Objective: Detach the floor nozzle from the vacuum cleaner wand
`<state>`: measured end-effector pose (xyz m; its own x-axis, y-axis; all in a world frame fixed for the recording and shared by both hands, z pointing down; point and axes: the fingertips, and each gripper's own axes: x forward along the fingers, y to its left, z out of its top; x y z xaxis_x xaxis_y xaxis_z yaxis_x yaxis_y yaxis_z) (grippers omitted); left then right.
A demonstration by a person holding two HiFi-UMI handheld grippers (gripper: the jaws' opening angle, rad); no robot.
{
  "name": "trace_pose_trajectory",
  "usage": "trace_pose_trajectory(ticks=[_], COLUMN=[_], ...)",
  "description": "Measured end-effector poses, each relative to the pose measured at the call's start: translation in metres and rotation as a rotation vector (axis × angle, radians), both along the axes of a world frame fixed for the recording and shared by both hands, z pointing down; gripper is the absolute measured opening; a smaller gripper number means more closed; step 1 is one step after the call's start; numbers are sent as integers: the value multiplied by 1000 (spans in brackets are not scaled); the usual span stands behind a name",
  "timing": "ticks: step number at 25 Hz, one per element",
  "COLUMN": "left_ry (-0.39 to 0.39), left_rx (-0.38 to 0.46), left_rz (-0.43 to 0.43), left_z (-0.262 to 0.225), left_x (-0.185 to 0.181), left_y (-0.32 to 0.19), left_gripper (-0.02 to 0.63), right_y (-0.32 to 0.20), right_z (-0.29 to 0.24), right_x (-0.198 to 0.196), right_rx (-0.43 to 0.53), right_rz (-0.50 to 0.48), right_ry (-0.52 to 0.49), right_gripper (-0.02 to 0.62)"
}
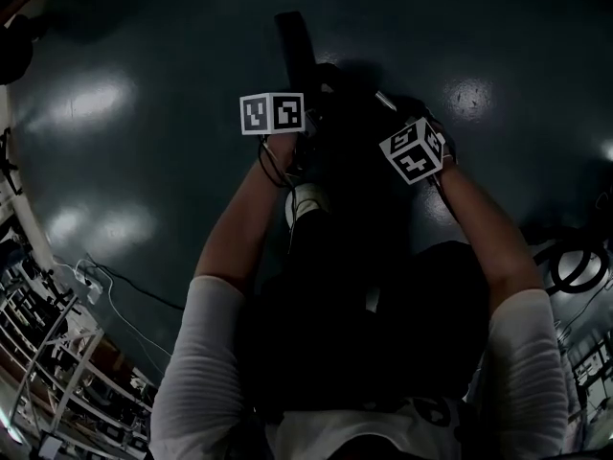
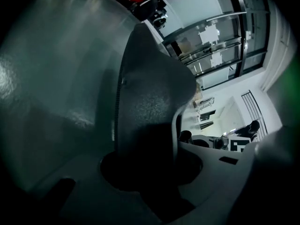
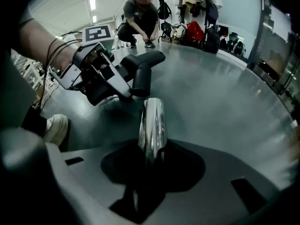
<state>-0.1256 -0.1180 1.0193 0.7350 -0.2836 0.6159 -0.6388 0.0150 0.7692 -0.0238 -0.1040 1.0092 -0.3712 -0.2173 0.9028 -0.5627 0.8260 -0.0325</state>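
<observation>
Above the dark glossy floor (image 1: 144, 161), the person's two forearms (image 1: 239, 218) reach forward and down, side by side. The left gripper (image 3: 123, 87) has its jaws clamped on the neck of the dark floor nozzle (image 2: 150, 97). The right gripper (image 3: 152, 165), tipped steeply down, has its jaws closed around the shiny wand (image 3: 153, 123). The wand's end lies just beside the nozzle; whether they join is unclear.

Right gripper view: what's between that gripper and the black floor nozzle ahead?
The shiny metal wand: clamped in the right gripper's jaws, it reaches toward the floor nozzle. The right gripper view shows it; whether the two are joined is unclear.
</observation>
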Motion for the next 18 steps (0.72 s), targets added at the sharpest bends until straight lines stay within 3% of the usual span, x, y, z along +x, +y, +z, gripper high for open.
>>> trace_pose_trajectory(ticks=[4, 7, 9, 12, 15, 18], left_ry=[-84, -110, -144, -259, -338, -426], left_rx=[17, 53, 67, 125, 167, 215], left_rz=[57, 107, 146, 155, 167, 140], left_z=[-1, -7, -9, -12, -15, -22], left_x=[-1, 5, 6, -10, -27, -46], left_y=[2, -5, -6, -8, -5, -5], left_gripper=[120, 253, 305, 354, 356, 356], right_y=[-1, -4, -5, -5, -9, -22], right_z=[7, 10, 9, 2, -19, -44], right_x=[4, 7, 8, 11, 7, 2], right_rx=[-10, -11, -1, 3, 18, 41], right_rz=[0, -11, -17, -28, 7, 117], right_ry=[21, 31, 43, 39, -29, -169], right_gripper=[123, 133, 155, 163, 163, 161])
